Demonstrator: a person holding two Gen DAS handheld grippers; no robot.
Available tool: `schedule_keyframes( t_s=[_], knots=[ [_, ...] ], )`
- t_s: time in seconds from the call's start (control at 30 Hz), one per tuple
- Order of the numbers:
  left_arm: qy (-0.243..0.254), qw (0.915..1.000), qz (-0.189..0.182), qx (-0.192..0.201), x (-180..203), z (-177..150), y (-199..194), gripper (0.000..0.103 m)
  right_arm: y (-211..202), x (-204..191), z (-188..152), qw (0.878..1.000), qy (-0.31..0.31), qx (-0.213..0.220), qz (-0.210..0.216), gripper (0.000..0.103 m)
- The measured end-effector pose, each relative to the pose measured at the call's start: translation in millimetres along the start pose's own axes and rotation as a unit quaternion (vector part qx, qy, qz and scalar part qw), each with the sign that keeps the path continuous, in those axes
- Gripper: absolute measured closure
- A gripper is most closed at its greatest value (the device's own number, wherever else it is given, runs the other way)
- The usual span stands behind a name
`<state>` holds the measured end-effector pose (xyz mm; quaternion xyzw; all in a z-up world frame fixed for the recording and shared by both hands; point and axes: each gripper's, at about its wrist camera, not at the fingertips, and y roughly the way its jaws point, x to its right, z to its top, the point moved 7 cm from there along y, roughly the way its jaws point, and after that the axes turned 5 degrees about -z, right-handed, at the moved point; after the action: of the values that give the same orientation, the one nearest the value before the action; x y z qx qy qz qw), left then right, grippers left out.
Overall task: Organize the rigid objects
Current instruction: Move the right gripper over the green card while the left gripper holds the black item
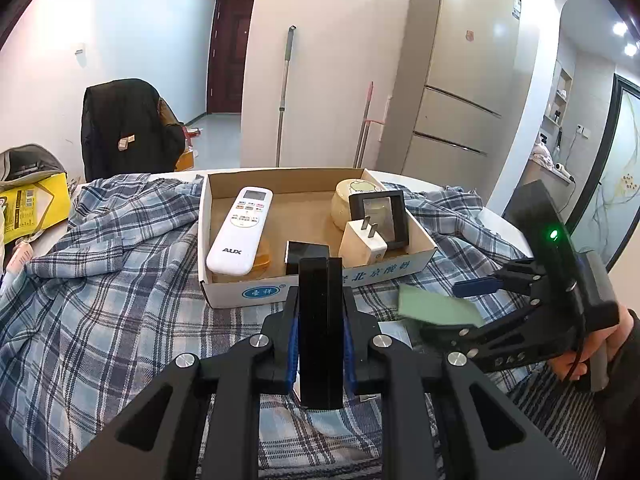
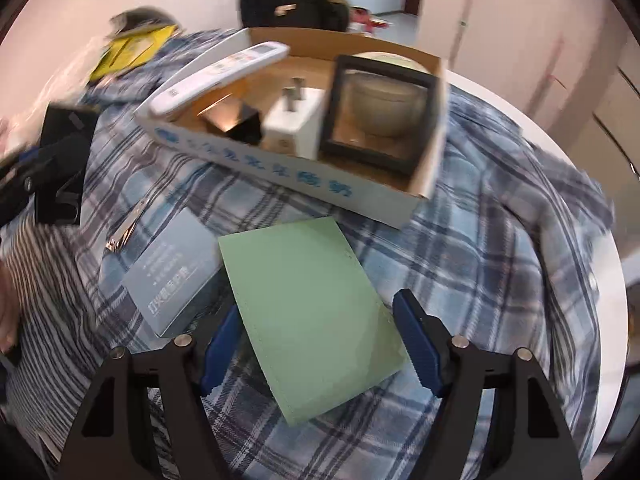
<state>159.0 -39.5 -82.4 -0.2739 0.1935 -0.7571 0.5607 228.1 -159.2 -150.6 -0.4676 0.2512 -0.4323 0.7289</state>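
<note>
Clamped between the left gripper [image 1: 320,332] fingers, a flat black case [image 1: 320,320] is standing on edge just in front of the cardboard box [image 1: 248,294]. To its right, the right gripper [image 2: 320,344] is hanging with its jaws wide apart over a green card [image 2: 312,316], which is lying between the blue pads [image 2: 416,340]; whether they are touching it cannot be told. A grey booklet [image 2: 168,276] with pale printing, too blurred to read, is lying just beside the card, and a metal nail clipper [image 2: 128,228] is sitting near it. Blue characters are running along the box's white front wall, partly legible, beside a round blue logo. Inside the box, a white remote control [image 1: 240,232] marked "AUX" is leaning against the left wall, a small black box [image 1: 306,256] is sitting at the front, a white plug adapter [image 1: 362,244] is standing with prongs up, and a black picture frame [image 1: 380,216] is leaning in front of a cream round tin [image 1: 352,196]. A blue plaid cloth [image 1: 100,280] is covering the round white table [image 2: 600,264]. A yellow bag [image 1: 36,204] is lying at the left edge. Behind, a jacket-draped chair [image 1: 128,128], a mop handle [image 1: 284,92], a tall fridge [image 1: 460,72] and a dark red door [image 1: 228,56] are showing.
</note>
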Motion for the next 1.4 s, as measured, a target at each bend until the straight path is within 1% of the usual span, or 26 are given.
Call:
schedule_keyframes(
  t_s=[0.07, 0.1, 0.13, 0.2, 0.3, 0.33, 0.4, 0.5, 0.53, 0.67, 0.77, 0.9, 1.03, 1.2, 1.3, 1.4],
  knots=[
    [0.000, 1.0000, 0.000, -0.001, 0, 0, 0, 0.084, -7, 7, -2, 1.000, 0.031, 0.006, 0.002, 0.030],
    [0.000, 1.0000, 0.000, -0.001, 0, 0, 0, 0.084, -12, 11, -4, 0.999, 0.043, 0.010, -0.005, 0.030],
    [0.000, 1.0000, 0.000, -0.001, 0, 0, 0, 0.084, -17, 16, -7, 0.998, 0.052, 0.014, -0.017, 0.030],
    [0.001, 1.0000, 0.000, -0.001, 1, 0, 0, 0.084, -22, 27, -14, 0.996, 0.069, 0.013, -0.054, 0.030],
    [0.005, 1.0000, 0.000, 0.001, 2, -1, -1, 0.084, -25, 47, -25, 0.990, 0.100, 0.006, -0.103, 0.030],
    [0.007, 1.0000, -0.001, 0.002, 3, -1, -1, 0.084, -24, 51, -27, 0.988, 0.107, 0.003, -0.112, 0.029],
    [0.009, 1.0000, -0.002, 0.004, 5, 0, -2, 0.084, -20, 51, -30, 0.988, 0.094, -0.013, -0.120, 0.029],
    [0.009, 1.0000, -0.002, 0.003, 5, 0, -2, 0.084, -22, 49, -33, 0.991, 0.095, -0.015, -0.098, 0.022],
    [0.009, 1.0000, -0.003, 0.002, 5, 0, -2, 0.084, -25, 49, -34, 0.992, 0.095, -0.012, -0.085, 0.021],
    [0.009, 0.9999, -0.006, -0.001, 6, -1, -2, 0.084, -35, 56, -38, 0.993, 0.100, -0.010, -0.056, 0.021],
    [0.012, 0.9999, -0.010, -0.004, 9, -1, -2, 0.084, -31, 63, -42, 0.992, 0.121, -0.024, -0.019, 0.021],
    [0.018, 0.9997, -0.013, -0.004, 11, -2, -2, 0.084, -28, 73, -47, 0.990, 0.134, -0.030, -0.022, 0.021],
    [0.017, 0.9997, -0.014, -0.005, 10, -2, -1, 0.084, -26, 73, -49, 0.989, 0.142, -0.030, 0.003, 0.021],
    [0.016, 0.9998, -0.011, -0.008, 10, -3, -1, 0.084, -28, 56, -56, 0.988, 0.143, -0.045, 0.037, 0.021],
    [0.017, 0.9998, -0.012, -0.007, 11, -3, -1, 0.084, -33, 41, -61, 0.991, 0.119, -0.051, 0.036, 0.021],
    [0.018, 0.9997, -0.012, -0.006, 11, -3, -1, 0.084, -34, 38, -62, 0.993, 0.106, -0.045, -0.008, 0.021]
  ],
)
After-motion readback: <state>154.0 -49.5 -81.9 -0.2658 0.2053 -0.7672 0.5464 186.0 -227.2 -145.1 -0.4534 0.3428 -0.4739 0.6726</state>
